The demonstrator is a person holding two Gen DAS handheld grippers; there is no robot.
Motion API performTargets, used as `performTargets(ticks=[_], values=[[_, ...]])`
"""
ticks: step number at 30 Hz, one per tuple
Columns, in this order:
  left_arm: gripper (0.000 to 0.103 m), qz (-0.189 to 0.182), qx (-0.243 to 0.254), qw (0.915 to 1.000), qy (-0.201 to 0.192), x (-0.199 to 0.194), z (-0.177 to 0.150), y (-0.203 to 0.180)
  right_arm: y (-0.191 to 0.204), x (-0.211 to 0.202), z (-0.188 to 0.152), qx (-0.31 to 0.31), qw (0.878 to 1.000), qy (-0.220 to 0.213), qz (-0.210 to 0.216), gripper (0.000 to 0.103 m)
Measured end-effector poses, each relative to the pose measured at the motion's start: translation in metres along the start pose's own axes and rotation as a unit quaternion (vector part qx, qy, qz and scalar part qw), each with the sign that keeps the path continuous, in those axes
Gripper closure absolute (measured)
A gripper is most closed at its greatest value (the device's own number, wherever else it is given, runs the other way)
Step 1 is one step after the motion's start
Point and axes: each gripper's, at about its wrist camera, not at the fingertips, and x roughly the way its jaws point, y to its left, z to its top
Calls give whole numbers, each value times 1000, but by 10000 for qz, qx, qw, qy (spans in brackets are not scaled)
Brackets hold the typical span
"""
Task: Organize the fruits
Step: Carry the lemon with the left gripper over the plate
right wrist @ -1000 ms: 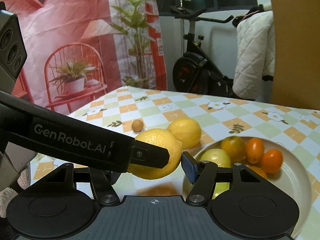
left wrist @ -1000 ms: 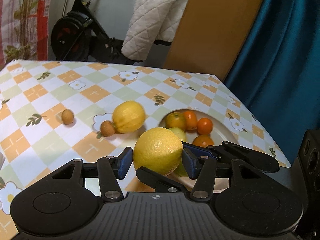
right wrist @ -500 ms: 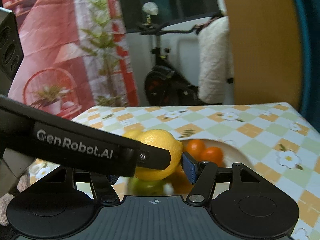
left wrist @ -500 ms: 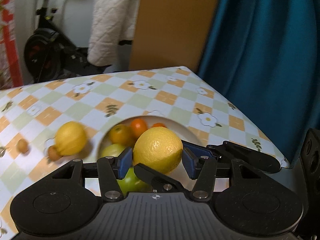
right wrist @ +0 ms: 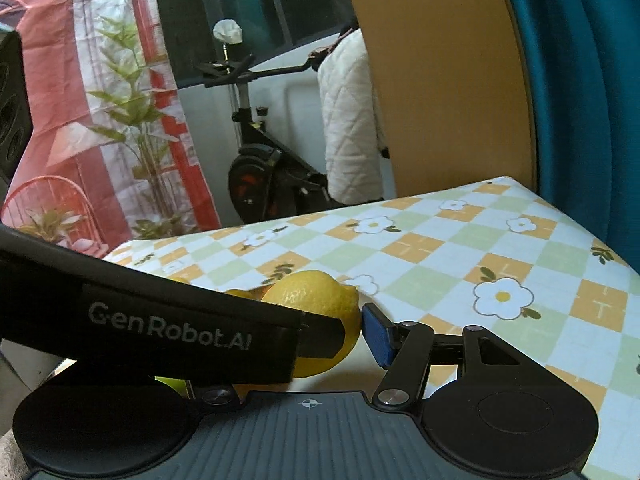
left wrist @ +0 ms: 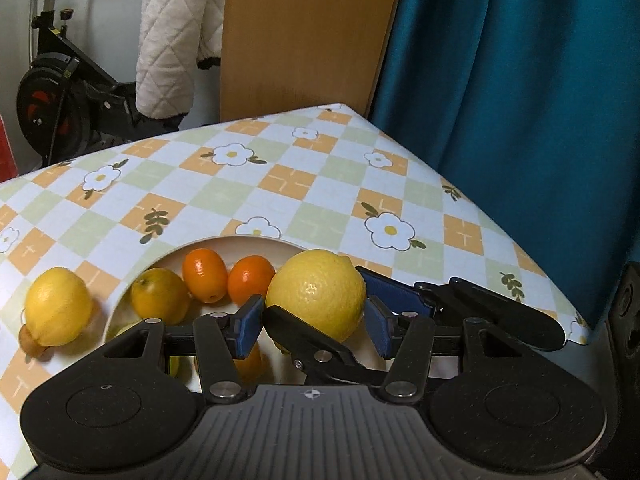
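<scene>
A large yellow lemon [left wrist: 318,294] sits between the blue pads of my left gripper [left wrist: 312,322], over the white plate [left wrist: 256,242]. My right gripper [right wrist: 340,340] reaches in from the side and also holds this lemon [right wrist: 320,308]; its finger [left wrist: 308,340] crosses under the fruit in the left wrist view. The plate holds an orange-yellow fruit [left wrist: 160,296], two small orange fruits [left wrist: 205,276] and greenish fruit below. A second lemon [left wrist: 58,306] and a small brown fruit [left wrist: 30,342] lie on the table left of the plate.
The table has a checked flower-print cloth [left wrist: 288,184]; its right edge and far corner are close. Behind it stand an exercise bike [left wrist: 60,92] with a white quilted cover, a wooden panel [left wrist: 308,32] and a blue curtain [left wrist: 520,80].
Both grippers have carried the lemon to the right, from over the table beside the plate to over the plate. The views have swung toward the table's right corner.
</scene>
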Motion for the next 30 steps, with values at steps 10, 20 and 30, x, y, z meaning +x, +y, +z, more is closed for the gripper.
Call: performTargets(ticks=[10, 20, 30], values=[[46, 175, -30, 9997, 141, 16, 5, 3, -5, 18, -5, -181, 9998, -59, -23, 52], [46, 197, 58, 9997, 93, 19, 5, 1, -8, 20, -5, -86, 10000, -32, -33, 51], [46, 208, 86, 9997, 94, 20, 5, 2, -9, 20, -6, -58, 10000, 0, -43, 50]])
